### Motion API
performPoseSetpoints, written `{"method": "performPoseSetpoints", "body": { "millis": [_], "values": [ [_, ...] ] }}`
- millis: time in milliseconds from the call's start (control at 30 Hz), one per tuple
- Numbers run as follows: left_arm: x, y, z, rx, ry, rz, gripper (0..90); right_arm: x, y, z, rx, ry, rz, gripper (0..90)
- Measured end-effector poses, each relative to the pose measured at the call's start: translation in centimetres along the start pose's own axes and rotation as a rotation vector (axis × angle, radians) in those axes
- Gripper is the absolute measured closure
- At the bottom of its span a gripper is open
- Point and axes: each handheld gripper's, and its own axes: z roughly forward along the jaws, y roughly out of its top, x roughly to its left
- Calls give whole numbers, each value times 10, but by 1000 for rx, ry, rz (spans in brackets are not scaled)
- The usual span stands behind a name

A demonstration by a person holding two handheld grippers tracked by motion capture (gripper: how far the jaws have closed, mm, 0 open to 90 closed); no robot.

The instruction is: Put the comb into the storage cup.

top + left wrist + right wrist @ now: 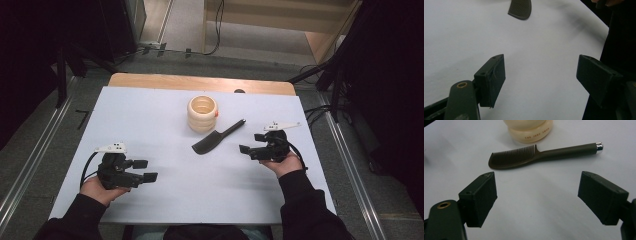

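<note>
The comb (524, 156) is lying flat on the white surface (150, 200), just in front of the cream ribbed cup (202, 113), with its toothed head pointing toward the person and its handle angling away to the cup's right. The right gripper (252, 144) is hovering to the right of the comb, jaws spread wide and holding nothing. The left gripper (145, 170) is waiting well apart from the comb on its other side, jaws likewise spread and empty. For a clean pickup, the right gripper should be closing across the narrow handle, not the teeth, while descending level so both jaws are meeting the handle evenly.
</note>
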Motion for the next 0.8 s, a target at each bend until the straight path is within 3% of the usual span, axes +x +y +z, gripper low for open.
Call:
{"method": "performPoseSetpoints", "body": {
  "millis": [167, 800],
  "values": [
    [0, 0, 0, 2, 1, 0, 239, -3, 8, 6, 1, 18, 16, 140],
    [1, -1, -1, -1, -4, -5, 239, -18, 40, 33, -1, 2, 33, 175]
  ]
}}
